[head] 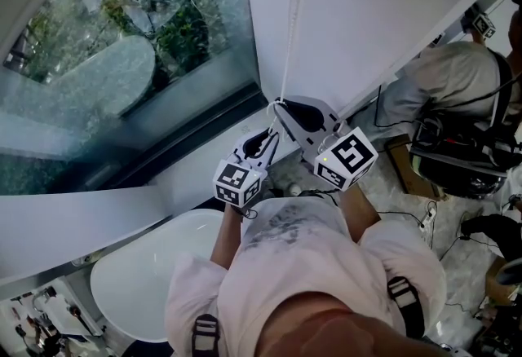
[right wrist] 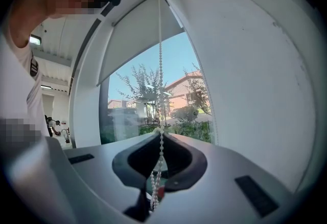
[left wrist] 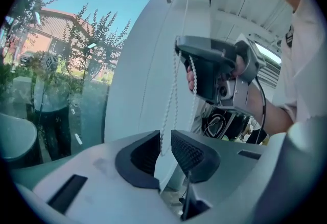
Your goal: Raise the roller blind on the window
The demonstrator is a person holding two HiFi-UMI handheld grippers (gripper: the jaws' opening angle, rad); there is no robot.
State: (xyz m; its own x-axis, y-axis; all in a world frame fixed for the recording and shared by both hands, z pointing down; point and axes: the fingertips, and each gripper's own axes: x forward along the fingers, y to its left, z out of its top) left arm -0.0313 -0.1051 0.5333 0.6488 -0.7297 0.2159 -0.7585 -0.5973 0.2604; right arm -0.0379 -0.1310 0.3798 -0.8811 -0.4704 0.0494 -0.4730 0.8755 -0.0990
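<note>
The bead chain (head: 294, 21) is hanging straight down beside the window (head: 122, 62), close against the white wall (head: 367, 5). It is running up to the roller blind (right wrist: 135, 39), whose fabric is covering only the top of the glass in the right gripper view.

We are judging the chain to be light and limp, with small hard beads that are likely slick. It is carrying no stiffness of its own, so it is answering only to a pull along its length. The beads are giving the jaws something to catch on, so the best hold is a pinch across one strand, set between beads. A pinch across both strands of the loop is working against itself, since one strand raises and the other lowers.

The right hand-held gripper (right wrist: 161, 132) is clamping its tips on the chain, with slack beads dangling below the tips inside the jaw hollow. Just beneath it, the left hand-held gripper (left wrist: 164, 142) is standing with its jaws narrowly parted, and the two strands of the loop's lower end are hanging in the gap. We are not able to say for sure whether its pads are touching the beads, though daylight seems to be showing beside them.

A white bathtub (head: 139, 282) is lying under the window.
</note>
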